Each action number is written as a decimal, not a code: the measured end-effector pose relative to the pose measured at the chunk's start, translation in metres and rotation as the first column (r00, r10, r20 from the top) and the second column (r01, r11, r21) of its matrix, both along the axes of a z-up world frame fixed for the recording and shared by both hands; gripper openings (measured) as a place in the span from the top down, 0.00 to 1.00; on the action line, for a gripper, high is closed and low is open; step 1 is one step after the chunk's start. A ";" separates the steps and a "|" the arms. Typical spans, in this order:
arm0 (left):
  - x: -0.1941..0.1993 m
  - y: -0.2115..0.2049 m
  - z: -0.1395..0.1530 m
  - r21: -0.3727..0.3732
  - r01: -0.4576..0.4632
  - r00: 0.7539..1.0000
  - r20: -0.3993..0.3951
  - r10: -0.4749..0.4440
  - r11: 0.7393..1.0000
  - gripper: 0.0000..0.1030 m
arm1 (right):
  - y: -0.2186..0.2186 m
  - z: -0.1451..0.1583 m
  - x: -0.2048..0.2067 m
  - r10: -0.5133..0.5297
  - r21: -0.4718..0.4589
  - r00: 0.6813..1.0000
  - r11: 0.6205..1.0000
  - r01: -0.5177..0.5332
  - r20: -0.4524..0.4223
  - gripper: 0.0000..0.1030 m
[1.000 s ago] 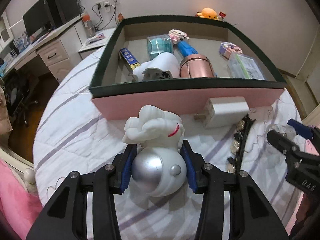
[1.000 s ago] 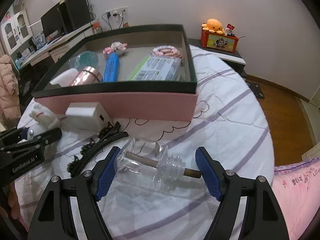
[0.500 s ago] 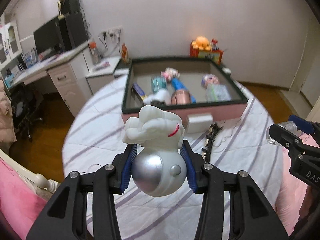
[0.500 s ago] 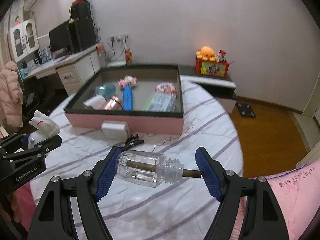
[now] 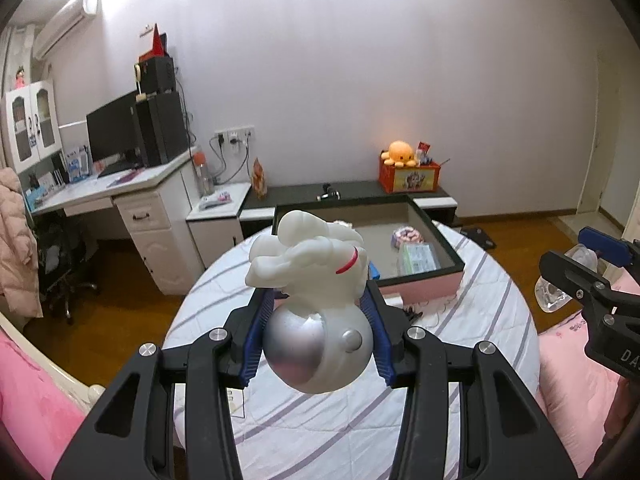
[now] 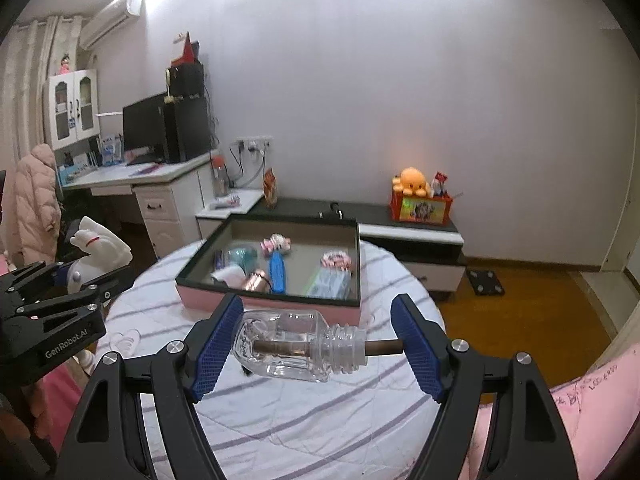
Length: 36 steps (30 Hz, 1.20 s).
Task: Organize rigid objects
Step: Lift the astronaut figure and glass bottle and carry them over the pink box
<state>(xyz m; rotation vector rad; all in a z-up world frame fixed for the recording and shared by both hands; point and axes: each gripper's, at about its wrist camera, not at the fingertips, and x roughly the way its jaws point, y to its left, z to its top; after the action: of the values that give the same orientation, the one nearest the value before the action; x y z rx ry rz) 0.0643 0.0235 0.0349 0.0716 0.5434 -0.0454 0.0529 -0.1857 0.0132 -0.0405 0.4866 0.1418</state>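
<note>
A: The left gripper [image 5: 316,330] is pinching the astronaut figurine [image 5: 316,320] by its silver helmet, the white body sticking up above the pads. The right gripper [image 6: 318,346] is clamping the clear glass bottle [image 6: 296,346] lengthwise, one pad on its base and the other on the end of the brown stick through its neck. Both are hanging in the air above the near edge of the bed [image 6: 280,420].

B: And they are heading for the pink box [image 6: 276,276]?

A: That is my reading. It is sitting at the far edge of the striped bedspread, open at the top. I would carry both over its dark rim before lowering, then set each into bare floor.

B: Is there room?

A: Some. A blue skateboard toy [image 6: 277,270], a rose-gold cylinder [image 6: 256,282], a teal item, a clear packet [image 6: 330,284] and small pink pieces are already lying inside. The front right corner and the back left are looking freer.

B: Any risks?

A: The bottle is being held only end to end, so a tilt could slip it. A white charger [image 5: 394,302] and dark hair clips are lying against the box's near wall.
</note>
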 end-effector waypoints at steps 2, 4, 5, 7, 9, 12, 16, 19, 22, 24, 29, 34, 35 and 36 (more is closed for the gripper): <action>0.000 0.000 0.002 -0.004 0.004 1.000 0.007 -0.004 1.000 0.55 | 0.000 0.002 -0.001 0.000 0.007 1.000 1.000 0.000 0.011 0.24; 0.000 0.000 0.002 -0.006 0.005 1.000 0.012 -0.005 1.000 0.55 | -0.001 0.002 -0.001 0.002 0.013 1.000 1.000 -0.002 0.016 0.24; 0.000 -0.001 0.002 -0.005 0.006 1.000 0.013 -0.006 1.000 0.55 | -0.001 0.002 -0.001 0.000 0.014 1.000 1.000 0.000 0.017 0.24; 0.001 -0.002 0.001 -0.004 0.005 1.000 0.011 -0.005 1.000 0.55 | -0.002 0.002 0.000 -0.002 0.019 1.000 1.000 0.002 0.016 0.24; 0.003 -0.002 0.001 -0.008 0.003 1.000 0.009 -0.003 1.000 0.55 | -0.003 0.001 0.002 -0.007 0.020 1.000 1.000 0.006 0.012 0.24; 0.007 -0.002 -0.003 -0.012 0.002 1.000 0.000 -0.002 1.000 0.55 | -0.004 -0.001 0.005 -0.008 0.022 1.000 1.000 0.008 0.006 0.24; 0.014 -0.002 -0.005 -0.013 0.000 1.000 -0.006 0.000 1.000 0.55 | -0.005 -0.003 0.011 -0.010 0.021 1.000 1.000 0.010 -0.002 0.24; 0.018 -0.002 -0.005 -0.018 0.008 1.000 -0.005 -0.008 1.000 0.55 | -0.005 -0.003 0.014 -0.012 0.020 1.000 1.000 0.012 -0.006 0.24; 0.023 -0.002 -0.005 -0.011 0.013 1.000 -0.001 -0.013 1.000 0.55 | -0.004 -0.003 0.019 -0.014 0.021 1.000 1.000 0.014 -0.005 0.24; 0.030 -0.002 -0.005 -0.014 0.017 1.000 -0.001 -0.018 1.000 0.55 | -0.003 -0.005 0.023 -0.014 0.019 1.000 1.000 0.014 -0.006 0.24; 0.059 -0.002 -0.009 -0.008 0.025 1.000 -0.016 -0.025 1.000 0.55 | 0.001 -0.006 0.044 -0.001 0.007 1.000 1.000 0.001 -0.005 0.24; 0.102 -0.006 -0.013 0.021 0.033 0.999 -0.041 -0.032 0.999 0.55 | 0.008 -0.011 0.088 0.030 -0.005 0.999 1.000 -0.030 -0.021 0.24; 0.114 -0.007 -0.014 0.032 0.033 0.998 -0.048 -0.032 0.999 0.55 | 0.010 -0.012 0.099 0.036 -0.006 0.999 0.999 -0.036 -0.028 0.24; 0.125 -0.006 -0.014 0.036 0.031 0.998 -0.056 -0.029 0.999 0.55 | 0.010 -0.014 0.108 0.042 -0.007 0.999 0.999 -0.042 -0.034 0.24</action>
<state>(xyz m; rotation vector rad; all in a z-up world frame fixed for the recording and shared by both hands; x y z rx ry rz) 0.1894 0.0170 0.0207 0.1142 0.5984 -0.0667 0.1605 -0.1756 -0.0011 -0.0564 0.5206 0.1819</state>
